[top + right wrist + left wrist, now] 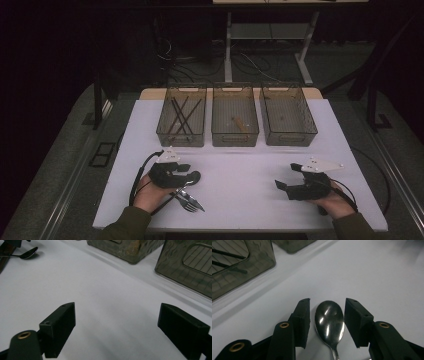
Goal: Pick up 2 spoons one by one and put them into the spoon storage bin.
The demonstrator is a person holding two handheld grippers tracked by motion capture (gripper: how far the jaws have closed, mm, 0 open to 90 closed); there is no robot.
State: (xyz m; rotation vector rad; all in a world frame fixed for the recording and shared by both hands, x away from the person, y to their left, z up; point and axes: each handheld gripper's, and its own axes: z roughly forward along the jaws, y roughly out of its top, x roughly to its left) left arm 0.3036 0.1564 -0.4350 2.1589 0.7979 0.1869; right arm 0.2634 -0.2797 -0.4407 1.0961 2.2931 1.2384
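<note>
L hand-held gripper [327, 323] sits low over the desk [240, 170] w/ the spoon [329, 321] bowl between its jaws; pads are part-closed but gaps show on both sides, so nothing gripped yet. Spoon lies flat near the desk's front-left edge, handle running back under the gripper, just beside a fork [189, 202]. You're straddling the bowl, the widest and most curved part, and I'd judge that a poor bite: rounded metal likely squirts out as pads close. Better to shift back so the pads land on the neck or handle, keep jaws square across it, tips touching the desk, then close slow and even. Watch the fork; it's close enough to snag or ride up w/ the lift. R hand-held gripper [125, 332] hovers wide open over bare desk at front-right, holding nothing; leave it parked. Three bins at the back: left bin [181, 117] has thin dark sticks, mid bin [235, 117] holds one wooden-looking piece, right bin [287, 117] looks near-empty. Which bin takes spoons, can't tell. Lift straight up before travelling, clear of bin walls.
</note>
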